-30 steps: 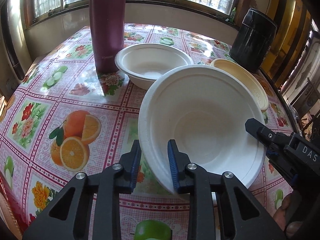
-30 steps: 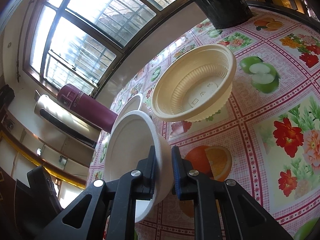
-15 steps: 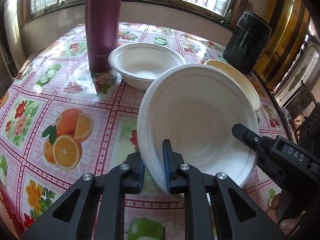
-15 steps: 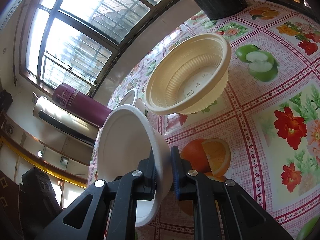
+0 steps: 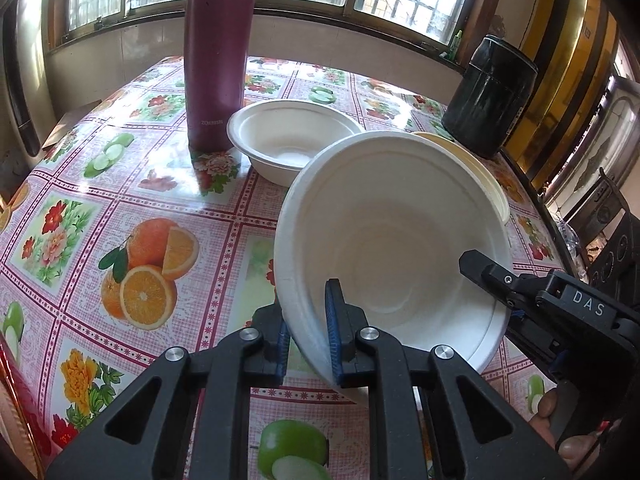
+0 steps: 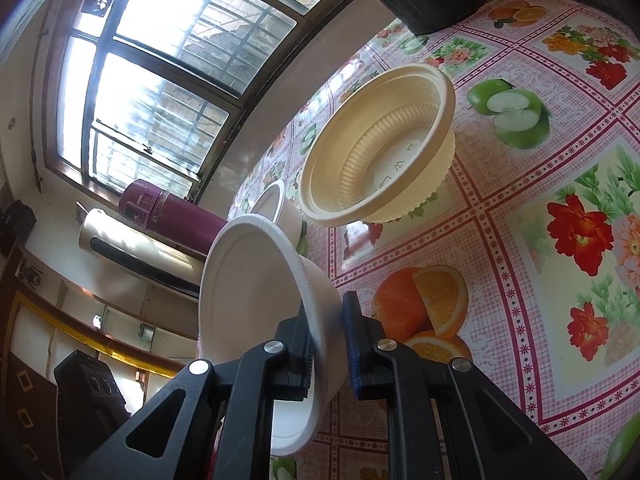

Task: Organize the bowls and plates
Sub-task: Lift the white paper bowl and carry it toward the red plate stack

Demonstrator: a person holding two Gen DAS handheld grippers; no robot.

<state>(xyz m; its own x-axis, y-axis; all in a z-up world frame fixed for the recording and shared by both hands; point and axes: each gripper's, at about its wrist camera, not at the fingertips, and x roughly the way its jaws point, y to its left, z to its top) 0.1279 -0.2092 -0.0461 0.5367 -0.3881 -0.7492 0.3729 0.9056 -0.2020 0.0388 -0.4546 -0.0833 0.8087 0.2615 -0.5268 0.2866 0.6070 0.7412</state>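
Both grippers pinch the rim of one white bowl (image 5: 392, 232) — the left gripper (image 5: 307, 334) just clamped, the right gripper (image 6: 325, 344) opposite — tilted above the table's (image 5: 80, 208) near edge. It looks light, thin, crushable; rim grips suit it.

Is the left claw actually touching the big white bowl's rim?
Touching. In the left wrist view the left claw has both blue pads pressed on the rim wall of the big white bowl, one inside, one outside.

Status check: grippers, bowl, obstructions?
Left gripper and right gripper both clamped on white bowl rim. Bowl tilted, off table. Second white bowl, cream bowl ahead.
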